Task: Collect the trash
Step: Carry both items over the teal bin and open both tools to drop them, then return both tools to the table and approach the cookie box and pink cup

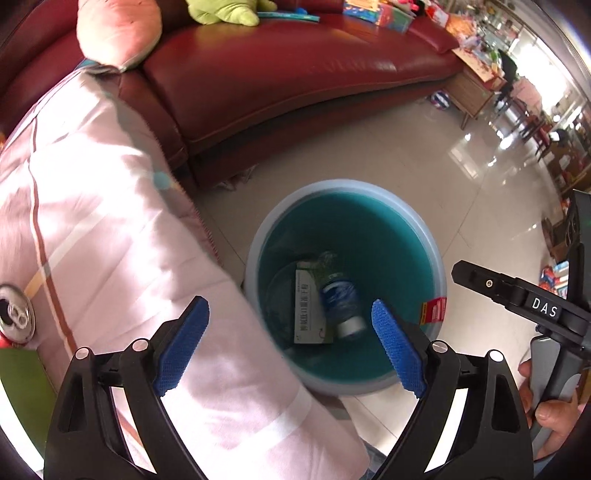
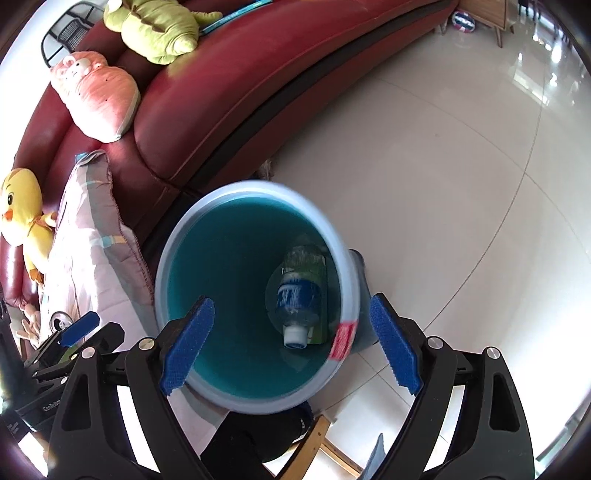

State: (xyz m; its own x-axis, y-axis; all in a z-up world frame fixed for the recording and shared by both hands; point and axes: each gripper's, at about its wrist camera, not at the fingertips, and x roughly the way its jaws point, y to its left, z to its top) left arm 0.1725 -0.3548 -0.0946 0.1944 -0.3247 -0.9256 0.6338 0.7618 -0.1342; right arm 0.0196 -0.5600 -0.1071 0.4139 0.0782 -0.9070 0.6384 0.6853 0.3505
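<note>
A blue-green trash bin (image 1: 417,225) stands on the tiled floor beside a red sofa; it also shows in the right wrist view (image 2: 177,240). Inside lie a plastic bottle with a blue label (image 1: 341,301) (image 2: 297,295) and a white and green carton (image 1: 306,310) (image 2: 319,273). My left gripper (image 1: 291,345) is open and empty above the bin's near left side. My right gripper (image 2: 291,343) is open and empty above the bin. An opened drink can (image 1: 14,319) stands on the pink quilt at the far left; it also shows in the right wrist view (image 2: 61,319).
A pink striped quilt (image 1: 110,221) drapes off the red leather sofa (image 1: 295,74) left of the bin. Plush toys (image 2: 155,29) lie on the sofa. A wooden side table (image 1: 476,92) and a ball (image 1: 439,99) are at the far right.
</note>
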